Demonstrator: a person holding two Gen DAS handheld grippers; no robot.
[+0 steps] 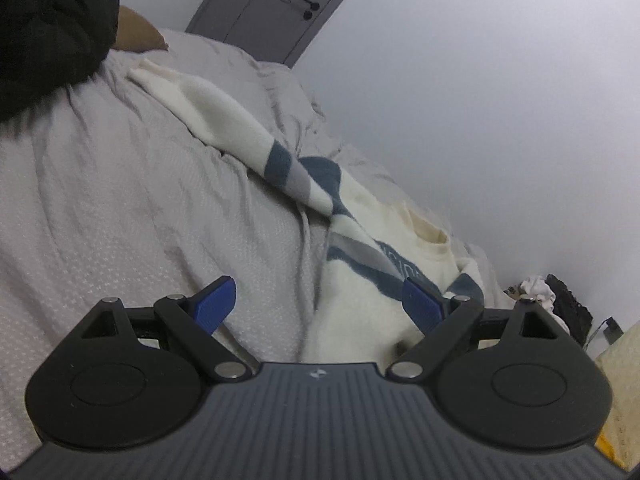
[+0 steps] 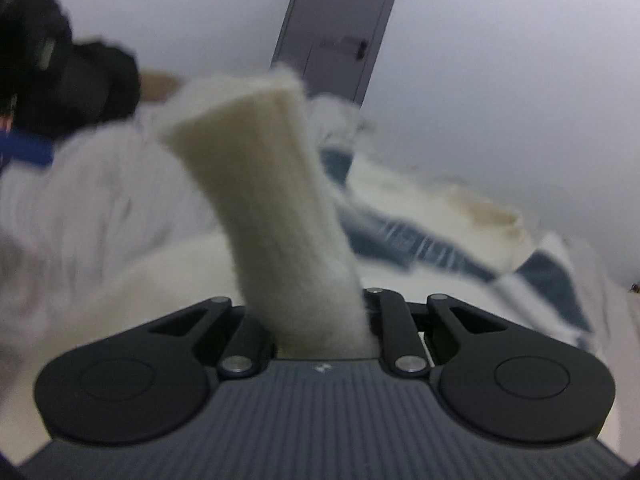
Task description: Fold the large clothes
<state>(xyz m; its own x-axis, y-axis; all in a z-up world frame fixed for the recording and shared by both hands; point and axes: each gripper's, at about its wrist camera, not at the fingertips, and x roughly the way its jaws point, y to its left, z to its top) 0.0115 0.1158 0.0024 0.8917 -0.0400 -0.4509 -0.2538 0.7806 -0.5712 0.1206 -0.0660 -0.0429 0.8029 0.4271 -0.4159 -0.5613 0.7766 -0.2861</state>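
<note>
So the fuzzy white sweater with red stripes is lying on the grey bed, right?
Nearly. The sweater does lie on the grey bed, but its stripes are blue and grey, not red. The left wrist view shows this best.

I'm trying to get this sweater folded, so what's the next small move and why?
Probably carry the sleeve held in the right gripper across onto the sweater body. The right gripper is shut on the cuff end and lifted, while the left gripper is open over the body and the other sleeve lies stretched out on the bed.
</note>
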